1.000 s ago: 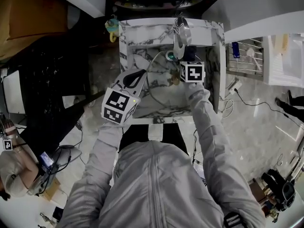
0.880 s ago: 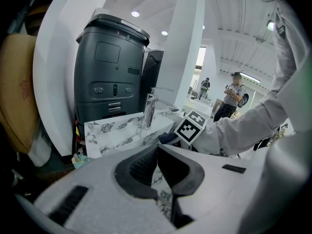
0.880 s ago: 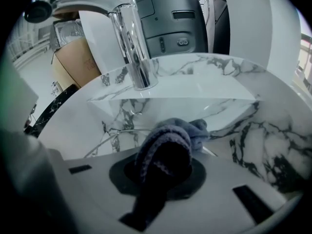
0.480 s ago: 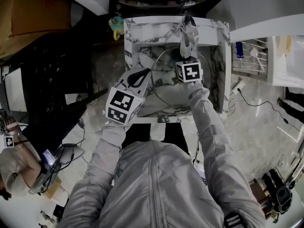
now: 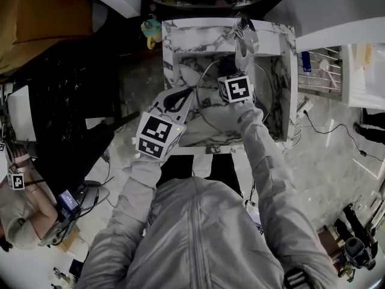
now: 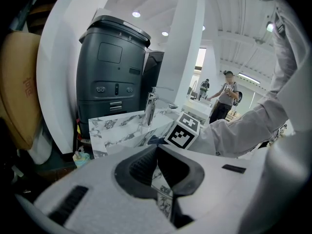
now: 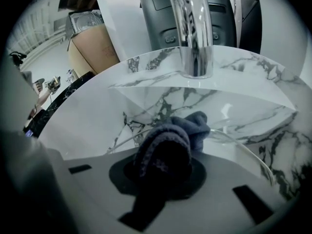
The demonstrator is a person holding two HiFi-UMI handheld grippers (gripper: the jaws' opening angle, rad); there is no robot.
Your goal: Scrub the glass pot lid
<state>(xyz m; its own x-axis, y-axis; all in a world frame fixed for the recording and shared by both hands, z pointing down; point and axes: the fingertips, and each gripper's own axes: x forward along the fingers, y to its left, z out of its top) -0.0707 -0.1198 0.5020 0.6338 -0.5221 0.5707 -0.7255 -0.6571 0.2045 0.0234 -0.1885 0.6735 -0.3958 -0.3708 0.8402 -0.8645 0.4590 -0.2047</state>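
Glass lid (image 7: 234, 147) over the marble sink (image 5: 210, 29) is barely readable beyond its thin curved rim; left gripper (image 6: 158, 177) clamps its edge, right gripper (image 7: 163, 174) grips a nubby dark cloth (image 7: 168, 140) against it.

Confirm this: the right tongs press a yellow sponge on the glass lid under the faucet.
Not a yellow sponge: the right tongs press a dark blue cloth on the glass lid under the faucet, as the right gripper view shows.

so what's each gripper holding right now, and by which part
Right gripper pinches a dark cloth around its bunched middle; left gripper clamps the glass lid at its rim.
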